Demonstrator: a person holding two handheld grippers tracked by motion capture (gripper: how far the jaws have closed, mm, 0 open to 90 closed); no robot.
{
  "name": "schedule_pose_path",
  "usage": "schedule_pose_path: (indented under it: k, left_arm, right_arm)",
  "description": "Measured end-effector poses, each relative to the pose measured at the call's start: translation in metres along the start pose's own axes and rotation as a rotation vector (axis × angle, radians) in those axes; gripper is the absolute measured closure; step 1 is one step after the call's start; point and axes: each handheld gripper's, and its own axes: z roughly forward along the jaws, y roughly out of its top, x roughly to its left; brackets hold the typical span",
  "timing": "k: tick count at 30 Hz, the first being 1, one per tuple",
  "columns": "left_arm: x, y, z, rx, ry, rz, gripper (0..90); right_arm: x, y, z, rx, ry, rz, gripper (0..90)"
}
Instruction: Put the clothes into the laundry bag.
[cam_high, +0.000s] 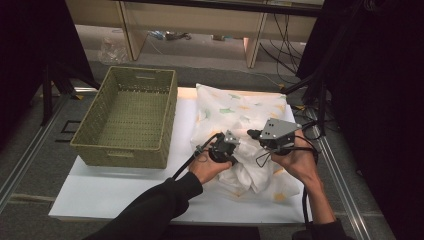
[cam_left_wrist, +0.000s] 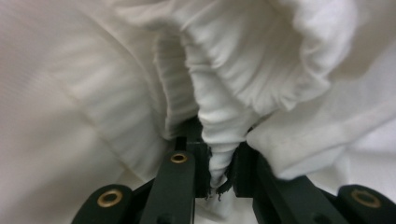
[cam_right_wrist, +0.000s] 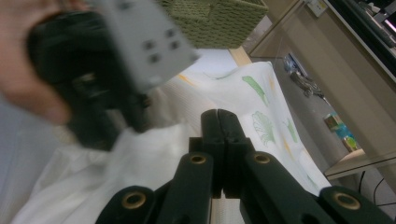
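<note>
A white cloth (cam_high: 240, 115) printed with green and yellow leaves lies crumpled on the white board (cam_high: 115, 192). My left gripper (cam_high: 231, 159) rests on the cloth's near left part. In the left gripper view the left gripper (cam_left_wrist: 219, 163) is shut on a gathered fold of the white cloth (cam_left_wrist: 219, 126). My right gripper (cam_high: 254, 133) hovers over the middle of the cloth, pointing left. Its jaws are pressed together in the right gripper view (cam_right_wrist: 222, 126), with nothing seen between them. The printed cloth (cam_right_wrist: 261, 102) lies behind them. The left gripper (cam_right_wrist: 107, 60) appears blurred there, held by a hand.
A green woven basket (cam_high: 125, 150) stands open on the left of the board, its rim also in the right gripper view (cam_right_wrist: 210, 18). Beyond the table are wooden shelf legs, cables and litter on the floor. Dark stands flank both sides.
</note>
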Motion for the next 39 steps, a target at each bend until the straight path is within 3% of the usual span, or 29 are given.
schedule_pose_path:
  k: [3, 6, 9, 13, 14, 15, 19, 20, 23, 24, 26, 29, 32, 33, 35, 36, 38, 39]
  left_arm:
    - [0.01, 0.008, 0.004, -0.033, 0.037, -0.045, 81.5]
    - [0.021, 0.012, 0.009, -0.039, 0.109, -0.03, 81.3]
    - [0.029, 0.009, 0.019, -0.044, 0.085, -0.124, 80.6]
    - [0.03, 0.008, 0.018, -0.036, 0.064, -0.138, 77.6]
    - [0.03, 0.008, 0.015, -0.033, 0.05, -0.134, 75.3]
    - [0.031, 0.007, 0.01, 0.001, 0.031, -0.099, 72.4]
    - [0.028, 0.005, -0.004, 0.056, -0.024, -0.067, 52.9]
    - [0.024, 0.004, -0.005, 0.021, -0.016, -0.097, 49.6]
    - [0.019, 0.0, -0.018, 0.038, -0.033, -0.071, 40.3]
    - [0.017, -0.002, -0.022, 0.053, -0.036, -0.042, 40.2]
    - [0.012, -0.006, -0.03, 0.05, -0.03, -0.043, 37.1]
    - [0.004, -0.015, -0.044, 0.063, -0.035, -0.014, 33.0]
    - [-0.008, -0.022, -0.054, 0.079, -0.062, 0.019, 31.2]
    - [-0.014, -0.025, -0.055, 0.074, -0.068, 0.024, 30.3]
    - [-0.023, -0.03, -0.056, 0.108, -0.091, 0.073, 28.1]
    - [-0.029, -0.032, -0.052, 0.085, -0.09, 0.05, 26.7]
    - [-0.036, -0.035, -0.046, 0.084, -0.097, 0.073, 25.2]
    - [-0.04, -0.035, -0.042, 0.087, -0.099, 0.075, 23.6]
  right_arm:
    - [-0.001, 0.001, -0.003, 0.001, -0.002, -0.003, 90.0]
    - [0.002, 0.003, -0.004, 0.008, 0.016, -0.003, 90.0]
    - [0.004, 0.003, -0.001, 0.02, 0.025, -0.004, 90.0]
    - [0.007, 0.001, 0.005, 0.033, 0.039, 0.001, 90.0]
    - [0.006, 0.001, 0.005, 0.034, 0.038, 0.0, 90.0]
    - [0.006, 0.001, 0.005, 0.03, 0.036, -0.005, 90.0]
    - [0.004, 0.0, 0.003, 0.021, 0.034, -0.003, 90.0]
    - [0.004, 0.0, 0.003, 0.024, 0.037, 0.011, 90.0]
    - [0.003, 0.0, 0.004, 0.023, 0.033, 0.008, 90.0]
    - [0.003, -0.001, 0.005, 0.023, 0.034, 0.008, 90.0]
    - [0.003, -0.001, 0.005, 0.024, 0.032, 0.009, 90.0]
    - [0.003, 0.0, 0.004, 0.022, 0.027, 0.008, 90.0]
    - [0.002, 0.0, 0.004, 0.022, 0.028, 0.011, 90.0]
    - [0.002, 0.0, 0.004, 0.022, 0.026, 0.008, 90.0]
    - [0.002, 0.001, 0.004, 0.021, 0.03, 0.004, 90.0]
    - [0.003, 0.001, 0.004, 0.021, 0.029, 0.009, 90.0]
    - [0.001, 0.001, 0.005, 0.023, 0.021, -0.01, 90.0]
    - [0.003, 0.001, 0.005, 0.018, 0.026, 0.008, 90.0]
